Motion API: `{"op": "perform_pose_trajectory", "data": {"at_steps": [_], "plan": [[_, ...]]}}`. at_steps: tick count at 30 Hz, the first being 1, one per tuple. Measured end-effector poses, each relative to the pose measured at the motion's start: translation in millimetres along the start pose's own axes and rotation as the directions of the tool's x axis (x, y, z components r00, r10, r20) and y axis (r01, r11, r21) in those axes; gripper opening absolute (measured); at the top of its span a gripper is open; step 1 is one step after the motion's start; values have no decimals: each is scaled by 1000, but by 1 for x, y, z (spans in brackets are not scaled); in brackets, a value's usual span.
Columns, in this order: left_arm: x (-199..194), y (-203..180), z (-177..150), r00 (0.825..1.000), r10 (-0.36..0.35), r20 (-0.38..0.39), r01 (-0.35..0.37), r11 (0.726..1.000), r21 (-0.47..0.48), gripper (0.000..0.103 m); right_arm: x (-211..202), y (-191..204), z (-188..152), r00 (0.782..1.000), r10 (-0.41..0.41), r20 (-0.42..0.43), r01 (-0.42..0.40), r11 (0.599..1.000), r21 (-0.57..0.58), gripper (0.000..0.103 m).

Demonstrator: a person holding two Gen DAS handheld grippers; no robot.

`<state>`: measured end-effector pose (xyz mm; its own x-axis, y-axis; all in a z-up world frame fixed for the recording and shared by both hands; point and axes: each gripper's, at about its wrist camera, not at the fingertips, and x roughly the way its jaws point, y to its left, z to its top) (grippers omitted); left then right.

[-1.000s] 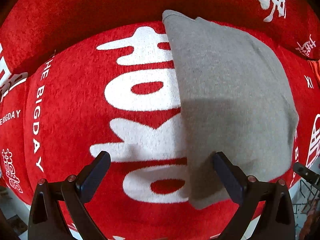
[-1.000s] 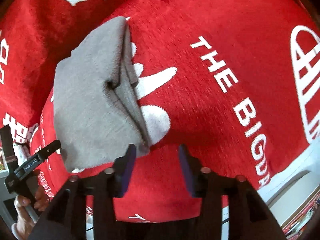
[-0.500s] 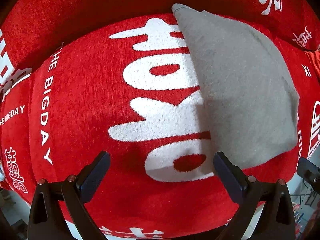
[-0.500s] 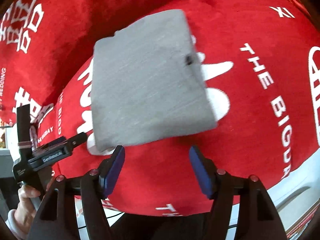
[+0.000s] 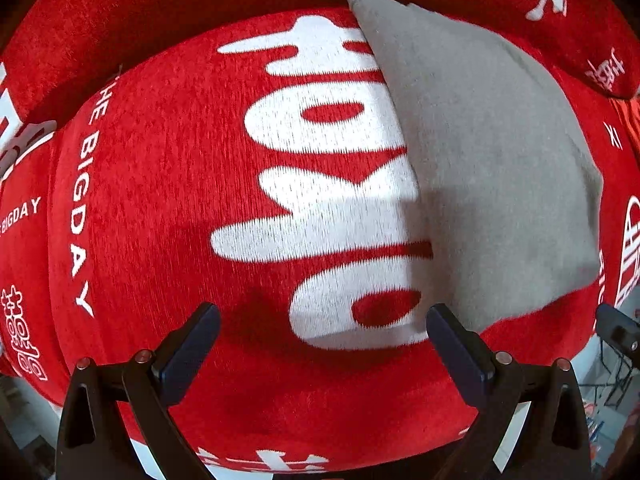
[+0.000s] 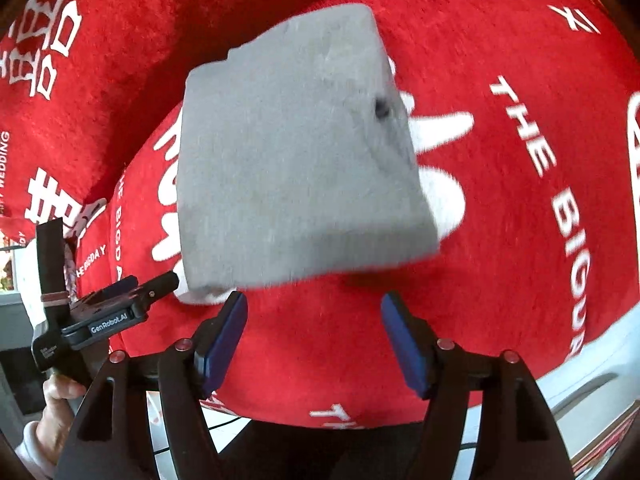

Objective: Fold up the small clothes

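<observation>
A small grey garment (image 6: 296,148), folded into a flat rectangle, lies on a red cushion with white lettering (image 6: 500,208). In the left wrist view the same grey garment (image 5: 488,160) fills the right half. My right gripper (image 6: 314,308) hovers open just in front of the garment's near edge, nothing between its blue pads. My left gripper (image 5: 322,320) is wide open above the cushion (image 5: 168,208), its right finger (image 5: 456,344) beside the garment's near corner without gripping it. In the right wrist view the left gripper (image 6: 160,282) shows at the lower left, held by a hand (image 6: 56,396).
The red cushion's back part (image 5: 160,12) rises behind the garment. Below the cushion's front edge a pale floor and dark clutter (image 6: 592,396) show. A dark wire rack (image 5: 616,364) stands off the right side.
My right gripper has let go of the garment's corner, opened and drawn back; the folded flap now lies flat. My left gripper has slid left, off the garment.
</observation>
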<state>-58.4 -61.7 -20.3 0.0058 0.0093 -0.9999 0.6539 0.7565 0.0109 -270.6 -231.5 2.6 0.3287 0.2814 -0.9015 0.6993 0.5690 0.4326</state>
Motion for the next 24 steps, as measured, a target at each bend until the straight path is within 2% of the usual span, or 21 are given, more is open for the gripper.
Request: {"op": "perform_pose_trajectory", "data": {"at_steps": [6,8,11,14,24], "plan": [[-13,-7,27,1000,12,27,-9,995,-97,103,-3,-14,51,999,32,-20,-33,999,-33,73],[-14,-15,41,999,26,38,-22,994,-104,103,-4,-21,66,999,37,-18,-37,998,-44,77],[-13,-29,59,998,51,44,-46,993,-109,103,-3,-32,89,998,47,-29,-48,998,-44,78],[-11,-36,72,998,46,41,-41,991,-128,103,-2,-43,110,995,91,-37,-91,996,-15,78],[-12,-48,93,998,48,29,-44,992,-122,103,10,-58,146,988,138,-72,-137,990,12,78]]}}
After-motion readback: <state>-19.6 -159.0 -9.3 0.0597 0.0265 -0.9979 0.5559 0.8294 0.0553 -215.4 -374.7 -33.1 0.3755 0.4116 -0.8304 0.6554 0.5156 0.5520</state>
